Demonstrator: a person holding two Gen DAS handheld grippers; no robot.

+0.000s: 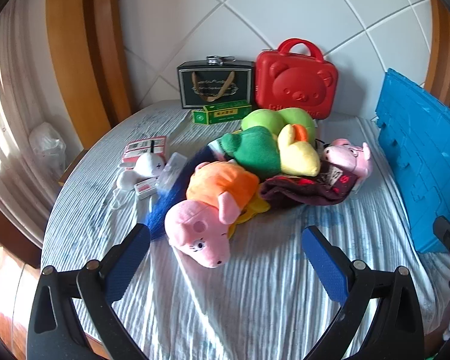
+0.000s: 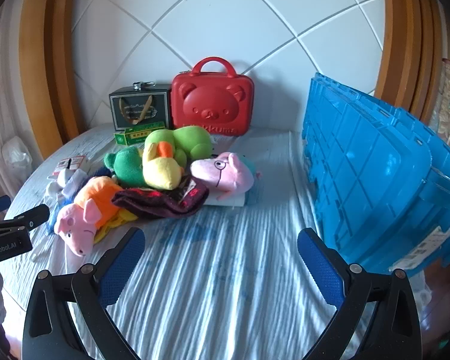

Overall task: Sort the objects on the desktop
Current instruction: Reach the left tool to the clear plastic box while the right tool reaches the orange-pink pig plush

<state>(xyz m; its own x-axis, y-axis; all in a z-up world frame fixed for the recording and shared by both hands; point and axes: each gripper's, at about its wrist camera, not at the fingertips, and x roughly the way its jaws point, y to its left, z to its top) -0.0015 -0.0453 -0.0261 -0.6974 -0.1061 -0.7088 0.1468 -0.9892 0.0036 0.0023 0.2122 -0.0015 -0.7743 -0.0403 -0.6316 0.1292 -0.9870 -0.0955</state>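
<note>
A heap of plush toys lies mid-table on a striped cloth. Nearest is a pink pig in an orange top (image 1: 208, 219) (image 2: 84, 219). Behind it lie a green plush (image 1: 255, 150) (image 2: 126, 166), a yellow duck (image 1: 300, 154) (image 2: 162, 169), a lime plush (image 1: 279, 118) (image 2: 189, 141), a second pink pig with glasses (image 1: 349, 156) (image 2: 225, 172) and a dark red cloth (image 1: 303, 189) (image 2: 162, 201). My left gripper (image 1: 226, 241) stands open just short of the near pig, empty. My right gripper (image 2: 220, 244) is open over bare cloth, right of the heap.
A blue plastic crate (image 1: 420, 156) (image 2: 381, 186) lies tipped at the right edge. At the back stand a red bear case (image 1: 297, 84) (image 2: 213, 102), a dark gift box (image 1: 214, 84) (image 2: 139, 111) and a green carton (image 1: 222, 114) (image 2: 138, 133). A small white plush (image 1: 145, 166) and small packets lie left.
</note>
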